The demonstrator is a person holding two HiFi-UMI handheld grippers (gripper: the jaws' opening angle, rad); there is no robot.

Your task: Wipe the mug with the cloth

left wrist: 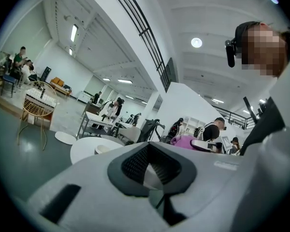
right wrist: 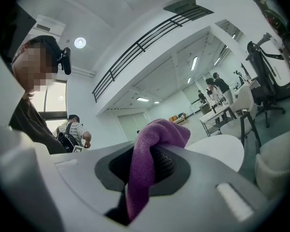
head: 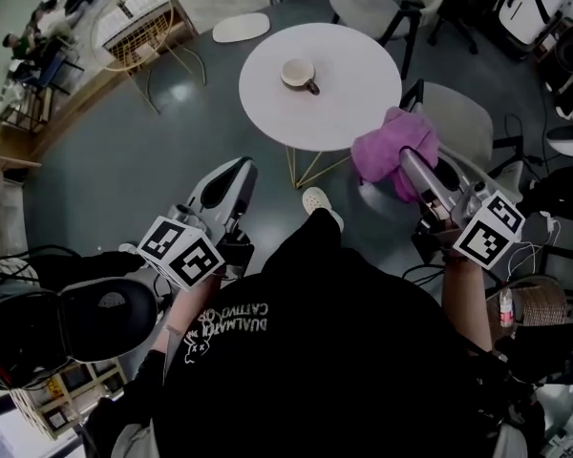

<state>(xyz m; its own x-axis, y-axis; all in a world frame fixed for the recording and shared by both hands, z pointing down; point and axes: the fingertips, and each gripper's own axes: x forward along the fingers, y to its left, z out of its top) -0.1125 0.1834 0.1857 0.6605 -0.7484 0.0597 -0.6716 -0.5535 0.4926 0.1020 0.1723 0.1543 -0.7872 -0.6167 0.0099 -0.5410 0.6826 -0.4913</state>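
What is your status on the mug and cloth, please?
Right gripper shut on purple cloth. Left gripper shut, empty. Mug upright on round table, untouched. Nothing blocking the mug.

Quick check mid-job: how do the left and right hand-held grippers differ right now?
The left hand-held gripper is shut on nothing; the right hand-held gripper is shut on the purple cloth. In the head view the left one hangs over bare floor, short of the round table; the right one's cloth overlaps the table's near edge. Both point toward the table, and neither has reached the mug.
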